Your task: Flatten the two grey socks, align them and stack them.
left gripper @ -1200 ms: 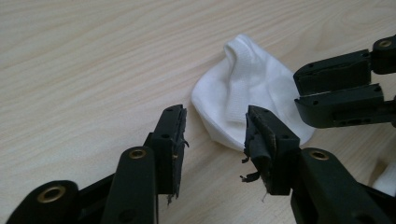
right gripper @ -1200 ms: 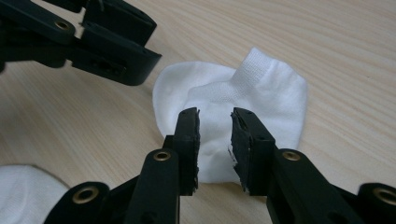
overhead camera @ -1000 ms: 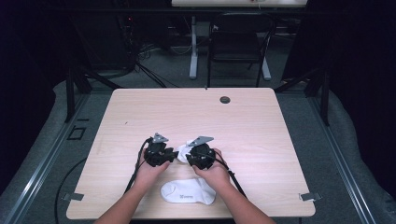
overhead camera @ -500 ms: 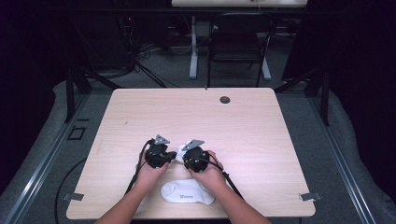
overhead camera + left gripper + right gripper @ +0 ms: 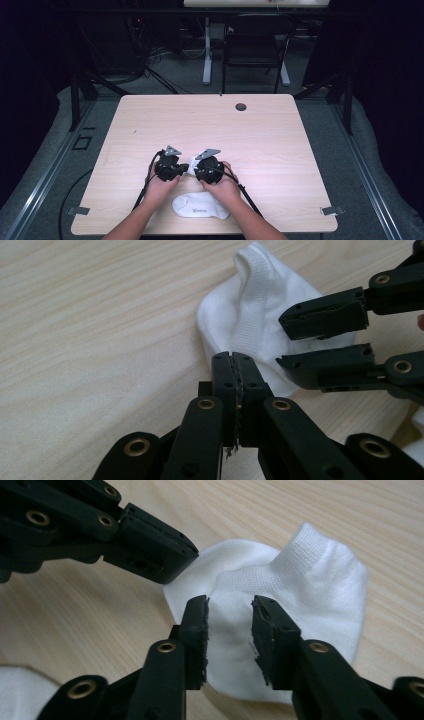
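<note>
While the high view takes in the whole wooden surface (image 5: 280,150), the sock being worked on is almost wholly hidden there: only a sliver of white shows between the left hand-held gripper (image 5: 181,168) and the right hand-held gripper (image 5: 196,170), which sit close together near the front middle. A second white sock (image 5: 200,205) lies flat just behind the person's hands, toward the front edge, partly covered by the right wrist; a small print on it is too small to read.

From the left gripper view, the left hand-held gripper (image 5: 235,371) has its jaws pressed fully together. Whether any cloth is pinched between them cannot be told; a frayed thread hangs low in the seam, and the tips sit at the near edge of the crumpled white sock (image 5: 250,320), whose ribbed cuff stands up at the far end. The right hand-held gripper (image 5: 320,342) reaches in from the right edge, its body cut off.

In the right gripper view, the right hand-held gripper (image 5: 229,630) has its jaws partly apart, having just been opening, with a raised fold of the crumpled white sock (image 5: 300,585) between the pads; the cloth touches the right pad's tip but is not clamped. The left hand-held gripper (image 5: 155,552) enters from the upper left, its tip over the sock's edge.
</note>
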`<action>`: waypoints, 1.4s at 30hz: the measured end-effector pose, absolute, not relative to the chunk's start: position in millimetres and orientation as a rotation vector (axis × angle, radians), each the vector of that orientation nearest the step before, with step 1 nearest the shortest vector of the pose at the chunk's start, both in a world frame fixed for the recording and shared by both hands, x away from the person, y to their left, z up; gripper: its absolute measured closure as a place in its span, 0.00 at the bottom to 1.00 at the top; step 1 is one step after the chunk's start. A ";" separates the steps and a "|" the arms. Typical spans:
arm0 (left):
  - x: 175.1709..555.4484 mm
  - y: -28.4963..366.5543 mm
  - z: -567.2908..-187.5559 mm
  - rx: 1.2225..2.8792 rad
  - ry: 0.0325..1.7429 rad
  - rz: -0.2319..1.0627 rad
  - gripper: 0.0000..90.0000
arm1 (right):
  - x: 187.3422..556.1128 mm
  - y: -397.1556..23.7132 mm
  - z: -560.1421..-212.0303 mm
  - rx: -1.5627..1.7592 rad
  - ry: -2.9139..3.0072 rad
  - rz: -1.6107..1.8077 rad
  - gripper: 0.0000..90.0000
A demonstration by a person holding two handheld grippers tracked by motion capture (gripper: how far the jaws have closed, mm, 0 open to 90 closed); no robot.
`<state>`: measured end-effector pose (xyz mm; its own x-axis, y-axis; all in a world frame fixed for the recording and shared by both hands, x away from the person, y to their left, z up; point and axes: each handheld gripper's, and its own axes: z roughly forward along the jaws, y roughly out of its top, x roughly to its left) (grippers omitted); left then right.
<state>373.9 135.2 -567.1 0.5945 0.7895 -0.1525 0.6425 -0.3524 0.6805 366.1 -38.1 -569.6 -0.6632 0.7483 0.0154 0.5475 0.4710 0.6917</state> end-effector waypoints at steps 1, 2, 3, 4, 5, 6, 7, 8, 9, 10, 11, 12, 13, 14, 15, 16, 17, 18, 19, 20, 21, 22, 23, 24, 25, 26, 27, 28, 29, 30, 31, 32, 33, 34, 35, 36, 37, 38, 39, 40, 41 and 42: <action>374.0 135.2 -567.8 2.099 1.130 0.259 1.00 | 366.4 -37.4 -570.3 1.108 2.438 0.985 0.70; 374.1 135.1 -568.2 2.102 1.130 0.255 1.00 | 366.6 -36.2 -571.3 1.109 2.435 0.987 0.69; 374.3 135.3 -568.3 2.109 1.127 0.254 1.00 | 366.6 -35.1 -572.0 1.105 2.437 0.981 0.68; 374.3 135.1 -568.8 2.111 1.125 0.257 1.00 | 366.1 -34.0 -572.1 1.102 2.443 0.965 0.68; 374.3 134.7 -569.3 2.109 1.126 0.258 1.00 | 365.6 -32.0 -573.5 1.098 2.430 0.967 0.71; 374.2 134.5 -569.7 2.109 1.128 0.260 1.00 | 365.2 -31.3 -573.6 1.071 2.433 0.926 0.73; 374.1 134.7 -569.9 2.112 1.132 0.258 1.00 | 364.6 -30.4 -573.9 1.063 2.427 0.914 0.75; 374.2 135.2 -570.0 2.114 1.132 0.262 1.00 | 364.2 -30.4 -573.7 1.055 2.424 0.907 0.80; 374.5 135.9 -570.1 2.118 1.130 0.262 1.00 | 364.1 -30.8 -573.2 1.053 2.425 0.903 0.83; 374.6 136.6 -570.3 2.118 1.131 0.264 1.00 | 364.1 -31.3 -572.9 1.056 2.422 0.908 0.87; 374.5 136.8 -570.7 2.112 1.133 0.268 1.00 | 364.0 -32.2 -571.9 1.058 2.433 0.908 0.91; 374.0 137.1 -570.8 2.105 1.141 0.265 1.00 | 363.7 -32.6 -571.2 1.063 2.431 0.908 0.93; 373.7 137.5 -570.6 2.105 1.142 0.266 1.00 | 363.2 -34.1 -569.2 1.058 2.438 0.909 0.96; 373.5 138.4 -570.4 2.109 1.139 0.269 1.00 | 362.8 -35.0 -568.0 1.059 2.431 0.919 0.97; 373.0 139.2 -570.2 2.106 1.142 0.270 1.00 | 362.4 -36.6 -566.2 1.059 2.432 0.928 0.98; 373.0 140.9 -569.9 2.111 1.135 0.273 1.00 | 361.8 -38.0 -564.3 1.065 2.427 0.938 0.98; 372.6 141.9 -569.6 2.110 1.143 0.270 1.00 | 361.1 -39.5 -562.6 1.074 2.419 0.953 0.99; 372.5 144.0 -569.6 2.108 1.144 0.271 1.00 | 360.9 -41.1 -561.1 1.073 2.418 0.964 0.99; 372.4 145.3 -569.7 2.104 1.149 0.272 1.00 | 360.1 -44.0 -558.6 1.072 2.414 0.980 0.99; 372.2 147.0 -570.3 2.094 1.157 0.273 1.00 | 359.3 -45.7 -556.9 1.076 2.410 0.985 0.99; 372.2 147.0 -570.3 2.094 1.157 0.273 1.00 | 359.3 -45.7 -556.9 1.076 2.410 0.985 0.99; 372.1 149.7 -570.2 2.092 1.162 0.270 1.00 | 358.2 -49.3 -554.0 1.075 2.405 0.994 0.99; 371.8 151.8 -569.9 2.088 1.170 0.268 1.00 | 356.4 -55.5 -549.0 1.088 2.380 1.026 0.99; 371.8 153.1 -569.6 2.091 1.166 0.272 1.00 | 355.7 -57.7 -547.1 1.099 2.371 1.037 0.99; 371.3 154.0 -569.6 2.082 1.176 0.269 1.00 | 355.3 -60.2 -545.1 1.102 2.366 1.048 0.99; 371.0 155.7 -569.2 2.082 1.177 0.269 1.00 | 354.6 -63.2 -542.5 1.108 2.354 1.066 0.99; 370.8 156.6 -569.2 2.079 1.178 0.268 1.00 | 354.1 -67.7 -538.8 1.105 2.347 1.075 0.99; 370.6 158.6 -569.1 2.082 1.180 0.270 1.00 | 353.5 -69.9 -537.1 1.113 2.336 1.087 0.99; 370.3 159.7 -569.6 2.074 1.187 0.271 1.00 | 353.5 -74.0 -534.8 1.121 2.321 1.097 0.99; 370.3 161.2 -569.7 2.074 1.190 0.268 1.00 | 353.6 -77.6 -533.1 1.136 2.319 1.098 0.99; 370.2 162.4 -569.7 2.075 1.192 0.269 1.00 | 354.2 -81.0 -532.4 1.147 2.305 1.105 0.99; 370.0 164.2 -569.8 2.071 1.197 0.266 1.00 | 354.8 -84.2 -531.8 1.154 2.305 1.099 0.99; 369.9 165.1 -569.7 2.070 1.201 0.266 1.00 | 356.1 -89.2 -531.7 1.171 2.296 1.095 0.99; 369.8 166.2 -570.0 2.067 1.200 0.274 1.00 | 356.7 -92.1 -532.0 1.187 2.285 1.097 0.99; 369.7 166.8 -569.8 2.066 1.202 0.276 1.00 | 358.3 -97.8 -532.7 1.205 2.280 1.096 0.99; 369.6 168.2 -569.0 2.072 1.201 0.275 1.00 | 359.1 -101.1 -533.4 1.221 2.278 1.096 0.99; 369.7 169.0 -568.7 2.075 1.199 0.273 1.00 | 360.1 -105.9 -535.4 1.246 2.273 1.097 0.99; 369.6 169.6 -568.7 2.070 1.203 0.274 1.00 | 360.4 -108.5 -536.7 1.258 2.269 1.091 0.99; 369.6 170.5 -568.6 2.070 1.204 0.278 1.00 | 360.6 -111.4 -538.9 1.269 2.263 1.085 0.99; 369.6 171.3 -568.5 2.072 1.205 0.272 1.00 | 360.8 -115.2 -542.0 1.279 2.268 1.072 0.99; 369.5 171.5 -568.8 2.068 1.208 0.275 1.00 | 360.9 -117.3 -544.3 1.294 2.276 1.059 0.99; 369.4 171.8 -568.8 2.066 1.208 0.275 1.00 | 361.0 -119.0 -546.4 1.300 2.282 1.054 0.99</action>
<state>369.4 171.8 -568.8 0.5389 0.8262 -0.1645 0.6735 -0.3053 0.6732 361.0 -119.0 -546.4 -0.5401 0.8371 0.0868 0.6087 0.3173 0.7272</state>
